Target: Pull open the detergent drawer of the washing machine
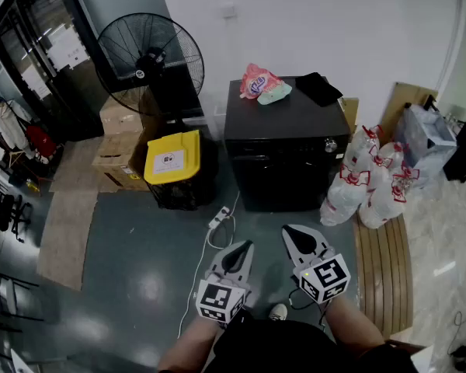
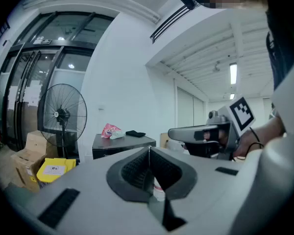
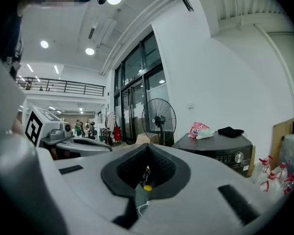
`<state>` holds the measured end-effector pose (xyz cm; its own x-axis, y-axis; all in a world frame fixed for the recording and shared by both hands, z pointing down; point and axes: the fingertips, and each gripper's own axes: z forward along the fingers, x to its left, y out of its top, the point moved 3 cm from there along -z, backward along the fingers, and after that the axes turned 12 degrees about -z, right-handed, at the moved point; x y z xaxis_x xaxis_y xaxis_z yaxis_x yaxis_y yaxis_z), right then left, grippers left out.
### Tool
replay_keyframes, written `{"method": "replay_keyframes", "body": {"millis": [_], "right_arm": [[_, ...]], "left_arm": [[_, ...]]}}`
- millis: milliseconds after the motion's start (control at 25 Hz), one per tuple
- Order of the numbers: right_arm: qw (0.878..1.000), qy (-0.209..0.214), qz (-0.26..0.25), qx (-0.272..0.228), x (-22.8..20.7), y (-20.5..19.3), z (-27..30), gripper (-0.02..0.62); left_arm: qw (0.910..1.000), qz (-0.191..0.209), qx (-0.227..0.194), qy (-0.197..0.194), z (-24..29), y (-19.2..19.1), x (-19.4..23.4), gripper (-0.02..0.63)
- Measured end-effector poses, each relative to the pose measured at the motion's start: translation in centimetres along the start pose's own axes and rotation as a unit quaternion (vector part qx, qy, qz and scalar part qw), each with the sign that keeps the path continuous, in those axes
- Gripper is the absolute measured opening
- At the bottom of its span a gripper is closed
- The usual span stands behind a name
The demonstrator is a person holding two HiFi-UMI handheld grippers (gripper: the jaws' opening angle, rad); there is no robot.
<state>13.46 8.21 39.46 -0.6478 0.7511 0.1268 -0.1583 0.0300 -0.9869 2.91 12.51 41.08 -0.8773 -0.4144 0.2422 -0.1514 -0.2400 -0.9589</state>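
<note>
both level: left tongs, right tongs

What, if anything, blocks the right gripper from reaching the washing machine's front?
Probably nothing, so yes: only bare floor lies between the right gripper and the washing machine, though it must move closer.

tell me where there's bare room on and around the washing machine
Bare: the front half of the washing machine top, in front of the pink bag and black cloth, and the floor before it, right of the power strip. Crowded: white bottles on its right, yellow bin on its left.
</note>
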Motion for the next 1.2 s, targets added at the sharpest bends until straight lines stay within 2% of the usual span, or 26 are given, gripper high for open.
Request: {"method": "replay_keyframes", "body": {"millis": [240, 520, 600, 680, 880, 1200], "right_arm": [[1.000, 0.003, 0.005, -0.004, -0.2, 0.0, -0.2, 0.005], [1.000, -0.005, 0.008, -0.018, -0.4, 0.2, -0.2, 0.008], [1.000, -0.005, 0.014, -0.021, -0.5, 0.0, -0.1, 0.020], [1.000, -0.005, 0.017, -0.020, -0.6, 0.0, 0.1, 0.091], [0.999, -0.016, 0.030, -0.021, -1.5, -0.4, 1.5, 0.161], [0.997, -0.047, 0.068, -0.009, -3.5, -1.1, 5.5, 0.202]], "left_arm": [[1.0000, -0.001, 0.001, 0.005, 0.0, -0.2, -0.1, 0.009], [0.9997, 0.001, -0.025, 0.006, -0.6, 0.6, -0.4, 0.014], [0.9996, 0.002, -0.028, 0.009, -0.7, 0.7, -0.3, 0.060], [0.9995, 0.002, -0.031, 0.007, -0.7, 0.8, -0.1, 0.137], [0.9992, -0.003, -0.039, -0.005, 0.4, 1.2, 1.1, 0.217], [0.9986, -0.011, -0.036, -0.036, 3.0, 3.0, 5.3, 0.254]]}}
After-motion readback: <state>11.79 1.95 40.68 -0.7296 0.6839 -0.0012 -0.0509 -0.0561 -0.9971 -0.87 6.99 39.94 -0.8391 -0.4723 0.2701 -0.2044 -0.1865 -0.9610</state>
